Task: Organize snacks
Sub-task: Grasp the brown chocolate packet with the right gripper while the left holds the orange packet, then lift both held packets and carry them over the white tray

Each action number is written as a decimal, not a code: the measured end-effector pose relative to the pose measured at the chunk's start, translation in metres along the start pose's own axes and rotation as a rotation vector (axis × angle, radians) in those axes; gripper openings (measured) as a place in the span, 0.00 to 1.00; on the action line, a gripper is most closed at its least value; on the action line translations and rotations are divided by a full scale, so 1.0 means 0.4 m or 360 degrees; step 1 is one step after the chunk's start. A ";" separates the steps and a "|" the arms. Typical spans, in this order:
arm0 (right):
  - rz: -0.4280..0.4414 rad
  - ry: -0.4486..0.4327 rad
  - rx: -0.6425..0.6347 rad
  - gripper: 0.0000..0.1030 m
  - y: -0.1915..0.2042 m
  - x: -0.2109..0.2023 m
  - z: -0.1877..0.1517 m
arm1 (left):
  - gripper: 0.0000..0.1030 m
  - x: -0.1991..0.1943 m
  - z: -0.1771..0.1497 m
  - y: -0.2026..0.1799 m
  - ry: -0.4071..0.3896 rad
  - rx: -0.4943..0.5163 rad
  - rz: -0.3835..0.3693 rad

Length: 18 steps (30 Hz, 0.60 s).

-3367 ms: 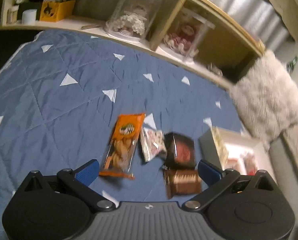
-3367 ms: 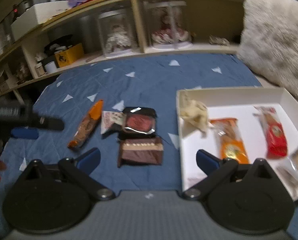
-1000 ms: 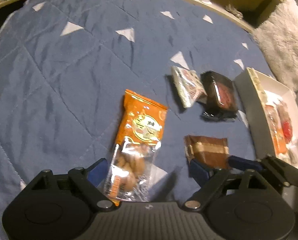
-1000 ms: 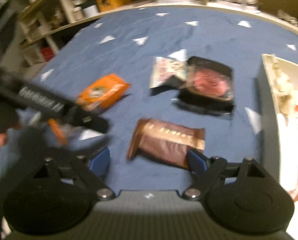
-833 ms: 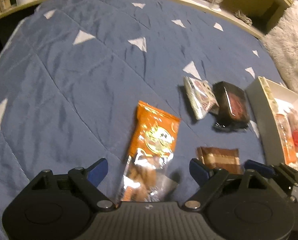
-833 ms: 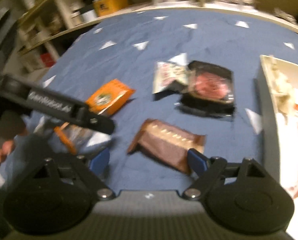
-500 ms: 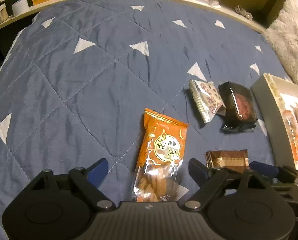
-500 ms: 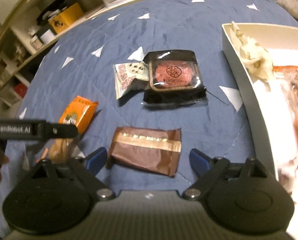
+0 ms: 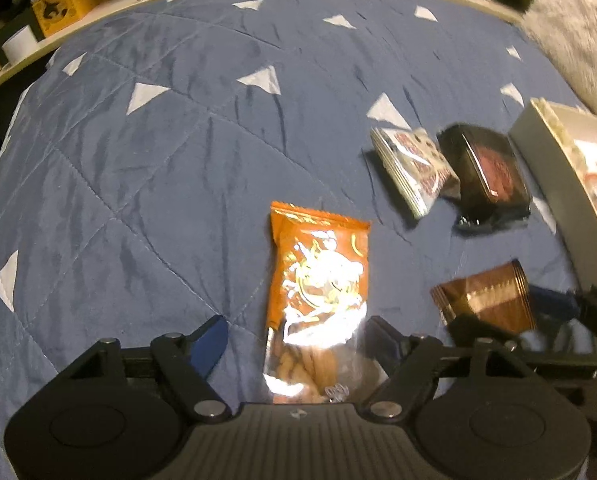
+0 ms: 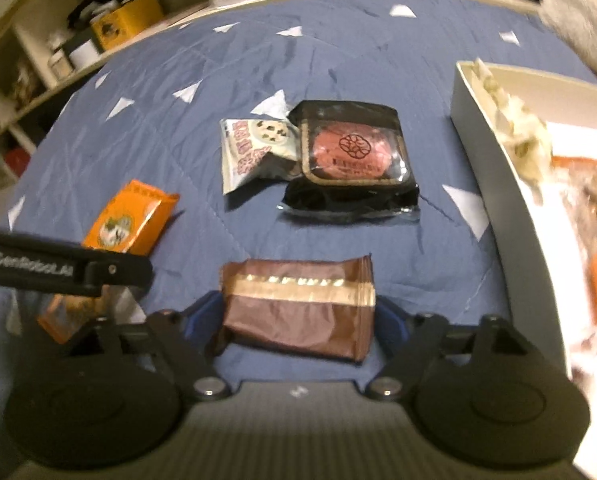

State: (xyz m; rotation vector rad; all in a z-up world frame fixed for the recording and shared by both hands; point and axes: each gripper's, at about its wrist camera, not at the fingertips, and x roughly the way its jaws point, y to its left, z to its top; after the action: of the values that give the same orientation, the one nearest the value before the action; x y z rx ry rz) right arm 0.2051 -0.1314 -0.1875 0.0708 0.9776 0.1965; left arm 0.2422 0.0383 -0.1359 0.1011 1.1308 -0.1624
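Basically, both grippers sat low over the blue quilt (image 9: 146, 184), each straddling a snack. The left gripper (image 9: 298, 340) had its jaws spread wide around the near end of the orange packet (image 9: 318, 280), with the blue fingertips (image 9: 208, 340) clear of the wrapper on at least the left side. The right gripper (image 10: 298, 316) bracketed the brown packet (image 10: 298, 304), its pads right at the packet's short edges; contact couldn't be confirmed. Relative to the brown packet, the black-wrapped pastry (image 10: 352, 160) lay just beyond it, the cookie sachet (image 10: 254, 148) touching the pastry's left edge, the orange packet off to the left and the white box (image 10: 494, 184) to the right, holding other snacks.
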 end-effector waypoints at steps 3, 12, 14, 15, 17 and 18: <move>0.0028 -0.0011 -0.0028 0.69 -0.003 -0.013 -0.003 | 0.58 -0.010 -0.002 -0.009 -0.0005 0.0025 0.0003; 0.0110 -0.0032 -0.0057 0.61 -0.020 -0.056 -0.013 | 0.41 -0.038 -0.025 -0.015 -0.0048 0.0040 -0.0039; 0.0113 -0.0050 -0.0051 0.61 -0.026 -0.065 -0.009 | 0.41 -0.055 -0.030 -0.016 -0.0079 0.0028 -0.0036; 0.0117 -0.0066 -0.0054 0.61 -0.028 -0.072 -0.005 | 0.41 -0.065 -0.030 -0.016 -0.0107 0.0017 -0.0034; 0.0116 -0.0097 -0.0049 0.61 -0.033 -0.090 0.002 | 0.41 -0.088 -0.027 -0.014 -0.0157 -0.0009 -0.0035; 0.0117 -0.0115 -0.0049 0.61 -0.035 -0.102 0.006 | 0.41 -0.100 -0.027 -0.015 -0.0180 -0.0022 -0.0034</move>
State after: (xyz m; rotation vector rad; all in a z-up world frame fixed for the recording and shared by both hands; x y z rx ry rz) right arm 0.1867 -0.1530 -0.1550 0.0853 0.9002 0.2745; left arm 0.2149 0.0374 -0.1044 0.0670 1.0201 -0.1771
